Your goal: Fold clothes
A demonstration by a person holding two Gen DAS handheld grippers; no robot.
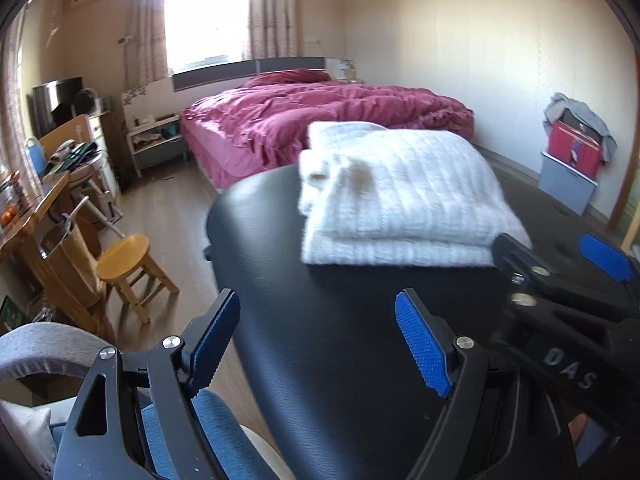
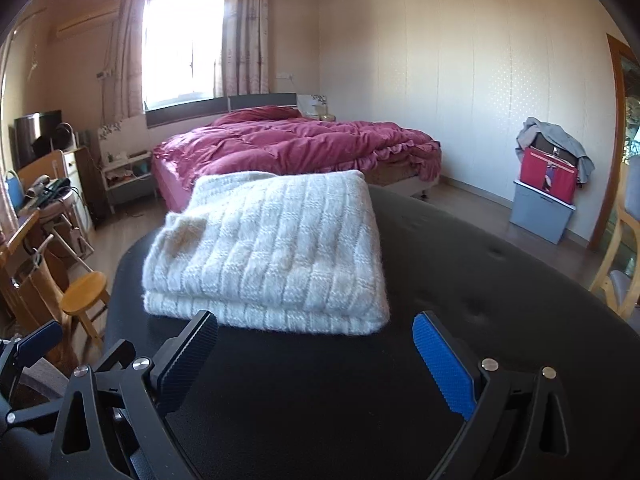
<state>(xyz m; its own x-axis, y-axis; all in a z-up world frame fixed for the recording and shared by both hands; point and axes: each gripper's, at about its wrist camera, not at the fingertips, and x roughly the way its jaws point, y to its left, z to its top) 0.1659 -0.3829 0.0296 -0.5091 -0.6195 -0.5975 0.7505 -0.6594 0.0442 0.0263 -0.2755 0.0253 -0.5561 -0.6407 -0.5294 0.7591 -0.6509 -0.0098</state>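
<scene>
Sweater (image 2: pixel 272 248) folded flat, folded edge facing camera, long axis crosswise

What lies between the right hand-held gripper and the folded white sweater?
Only bare black tabletop separates the right hand-held gripper from the folded white sweater, as the right wrist view shows.

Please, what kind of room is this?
Most likely a home bedroom: a bed with a pink quilt under a curtained window, a nightstand beside it, and a folded white sweater on a black table.
</scene>
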